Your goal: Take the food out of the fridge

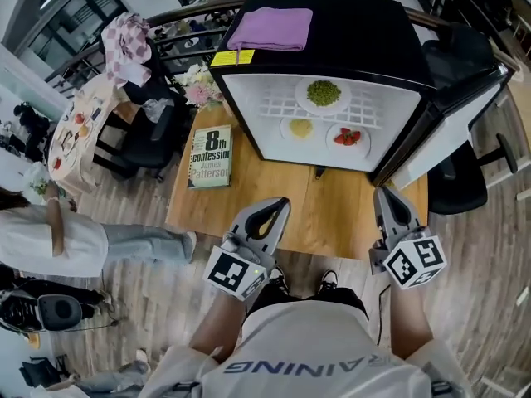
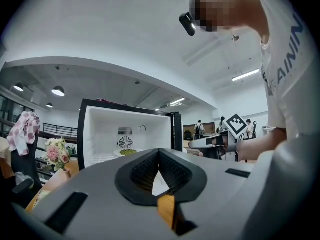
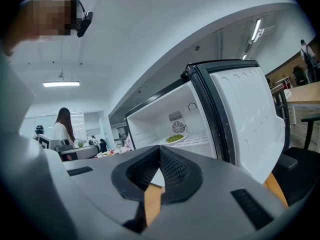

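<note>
A small black fridge (image 1: 249,114) stands open on the wooden table (image 1: 332,218), its door (image 1: 452,131) swung out to the right. On its white wire shelf sits a plate of green food (image 1: 323,94). Below it lie a plate of yellow food (image 1: 300,128) and a plate of red food (image 1: 348,138). My left gripper (image 1: 282,202) and right gripper (image 1: 381,192) hover over the table's near edge, both shut and empty, pointing level at the fridge. The green food (image 2: 128,152) shows in the left gripper view and the green food (image 3: 175,138) in the right gripper view, well beyond the jaws.
A purple cloth (image 1: 272,28) and a yellow note (image 1: 232,57) lie on the fridge top. A book (image 1: 211,157) and flowers (image 1: 197,89) sit at the table's left. Black chairs stand at left (image 1: 141,139) and right (image 1: 465,181). A person (image 1: 50,239) stands at far left.
</note>
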`<move>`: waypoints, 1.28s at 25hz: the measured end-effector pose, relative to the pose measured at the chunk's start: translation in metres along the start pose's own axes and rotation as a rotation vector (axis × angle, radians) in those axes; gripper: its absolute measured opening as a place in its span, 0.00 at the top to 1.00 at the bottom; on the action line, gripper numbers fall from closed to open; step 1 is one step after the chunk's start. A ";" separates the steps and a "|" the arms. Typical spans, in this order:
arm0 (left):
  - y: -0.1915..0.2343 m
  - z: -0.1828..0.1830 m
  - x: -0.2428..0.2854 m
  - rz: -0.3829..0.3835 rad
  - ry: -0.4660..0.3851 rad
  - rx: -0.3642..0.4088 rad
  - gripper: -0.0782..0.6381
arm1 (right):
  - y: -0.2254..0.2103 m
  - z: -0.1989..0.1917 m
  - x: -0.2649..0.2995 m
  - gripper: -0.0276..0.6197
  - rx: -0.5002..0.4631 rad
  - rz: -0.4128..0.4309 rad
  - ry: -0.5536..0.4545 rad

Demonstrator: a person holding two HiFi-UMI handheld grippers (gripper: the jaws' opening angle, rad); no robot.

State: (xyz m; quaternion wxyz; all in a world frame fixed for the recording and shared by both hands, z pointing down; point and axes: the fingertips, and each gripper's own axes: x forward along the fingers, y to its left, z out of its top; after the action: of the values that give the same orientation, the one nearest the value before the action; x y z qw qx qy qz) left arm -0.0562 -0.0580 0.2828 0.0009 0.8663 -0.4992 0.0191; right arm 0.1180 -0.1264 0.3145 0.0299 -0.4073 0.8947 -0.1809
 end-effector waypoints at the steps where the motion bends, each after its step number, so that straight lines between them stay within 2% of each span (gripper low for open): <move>1: 0.005 0.000 -0.001 -0.012 -0.004 0.001 0.88 | 0.004 0.000 0.001 0.93 0.002 -0.015 -0.007; 6: 0.027 0.008 -0.009 -0.059 -0.023 0.017 0.88 | 0.027 0.005 0.010 0.93 0.015 -0.059 -0.028; 9: 0.037 0.011 -0.015 -0.055 -0.033 0.013 0.88 | 0.035 0.008 0.023 0.93 0.069 -0.050 -0.034; 18: 0.035 0.016 -0.018 -0.062 -0.061 0.004 0.88 | 0.021 0.014 0.087 0.92 0.483 -0.063 0.000; 21: 0.040 0.017 -0.020 -0.066 -0.067 0.007 0.88 | 0.017 0.012 0.108 0.92 0.577 -0.075 0.004; 25: 0.049 0.015 -0.024 -0.059 -0.070 -0.002 0.88 | 0.005 0.008 0.134 0.80 0.703 -0.105 0.018; 29: 0.062 0.017 -0.025 -0.060 -0.080 -0.004 0.88 | -0.008 0.008 0.163 0.78 0.836 -0.149 0.003; 32: 0.066 0.015 -0.026 -0.060 -0.068 -0.048 0.88 | -0.019 0.001 0.180 0.77 0.931 -0.192 -0.002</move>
State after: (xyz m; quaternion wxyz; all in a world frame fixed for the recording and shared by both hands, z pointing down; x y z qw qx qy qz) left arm -0.1256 -0.0692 0.2659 0.0054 0.8807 -0.4732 -0.0225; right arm 0.0123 -0.2713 0.3374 0.1935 -0.4315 0.6767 -0.5642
